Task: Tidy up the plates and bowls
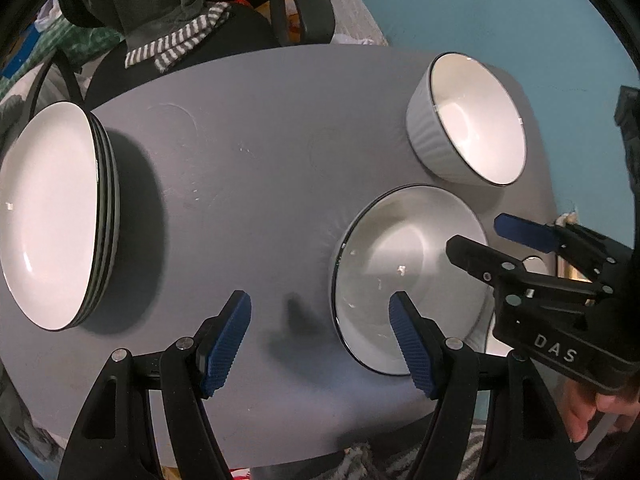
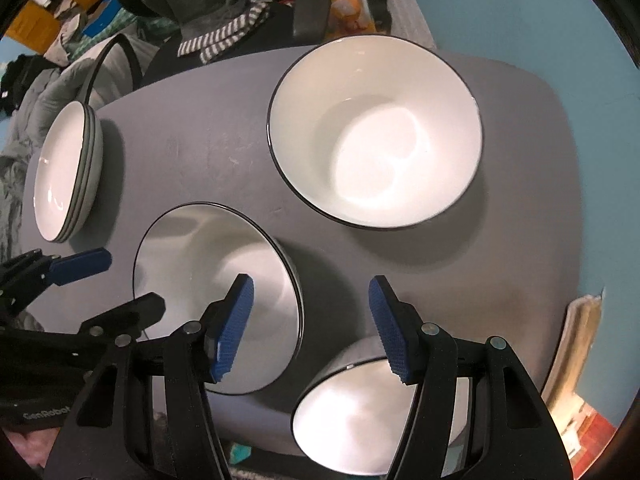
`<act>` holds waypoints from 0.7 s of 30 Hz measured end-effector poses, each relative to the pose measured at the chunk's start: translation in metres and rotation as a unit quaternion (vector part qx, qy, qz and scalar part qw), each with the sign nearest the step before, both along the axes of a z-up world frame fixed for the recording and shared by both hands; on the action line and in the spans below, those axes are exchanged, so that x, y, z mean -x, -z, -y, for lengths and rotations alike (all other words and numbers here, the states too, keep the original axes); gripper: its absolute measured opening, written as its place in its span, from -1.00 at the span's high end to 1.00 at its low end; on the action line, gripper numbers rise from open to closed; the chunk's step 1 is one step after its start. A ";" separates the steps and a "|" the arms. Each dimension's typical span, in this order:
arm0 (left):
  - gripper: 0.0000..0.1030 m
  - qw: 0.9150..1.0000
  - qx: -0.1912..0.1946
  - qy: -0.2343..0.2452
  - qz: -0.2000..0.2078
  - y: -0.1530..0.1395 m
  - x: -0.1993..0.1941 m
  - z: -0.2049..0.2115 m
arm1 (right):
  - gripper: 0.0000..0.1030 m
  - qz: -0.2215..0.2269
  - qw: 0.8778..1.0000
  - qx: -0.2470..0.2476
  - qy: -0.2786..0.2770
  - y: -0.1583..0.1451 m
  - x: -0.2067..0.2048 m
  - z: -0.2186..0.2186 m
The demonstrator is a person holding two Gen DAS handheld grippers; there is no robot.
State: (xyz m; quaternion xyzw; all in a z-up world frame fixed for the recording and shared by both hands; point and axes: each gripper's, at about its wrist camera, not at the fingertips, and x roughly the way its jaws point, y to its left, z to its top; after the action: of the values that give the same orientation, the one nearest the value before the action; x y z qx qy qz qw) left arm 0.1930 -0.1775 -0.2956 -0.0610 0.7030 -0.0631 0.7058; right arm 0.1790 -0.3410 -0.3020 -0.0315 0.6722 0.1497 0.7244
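A stack of white plates (image 1: 52,216) with dark rims sits at the table's left edge; it also shows in the right wrist view (image 2: 66,172). A single white plate (image 1: 400,276) lies at the front right, also seen in the right wrist view (image 2: 212,296). A white ribbed bowl (image 1: 468,120) stands at the far right, large in the right wrist view (image 2: 376,132). A second bowl (image 2: 360,412) sits at the near edge under my right gripper (image 2: 312,320). My left gripper (image 1: 320,336) is open above the table beside the single plate. My right gripper is open and empty; it also shows in the left wrist view (image 1: 476,236).
The grey oval table (image 1: 248,160) has a chair with a striped cloth (image 1: 180,44) behind it. Blue floor (image 1: 520,20) lies beyond the table. Clutter and boxes (image 2: 48,20) sit at the far left.
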 end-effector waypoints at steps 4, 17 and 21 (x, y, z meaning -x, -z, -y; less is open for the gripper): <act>-0.42 1.000 0.000 -0.016 -0.013 0.008 -0.003 -0.002 | -0.19 0.000 1.000 0.001 -0.010 0.004 0.000 -0.001; 0.21 0.999 -0.004 -0.026 -0.036 0.025 -0.005 0.001 | 0.47 -0.028 0.999 -0.006 -0.020 0.021 0.002 0.000; 0.29 0.999 -0.005 -0.026 -0.039 0.030 -0.005 -0.001 | 0.70 -0.035 0.999 -0.012 -0.019 0.022 0.000 0.002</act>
State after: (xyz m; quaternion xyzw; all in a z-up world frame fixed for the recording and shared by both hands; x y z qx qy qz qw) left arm 0.1978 -0.1760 -0.3261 -0.0785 0.7287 -0.0388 0.6792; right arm 0.1787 -0.3426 -0.3242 -0.0304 0.6946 0.1722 0.6978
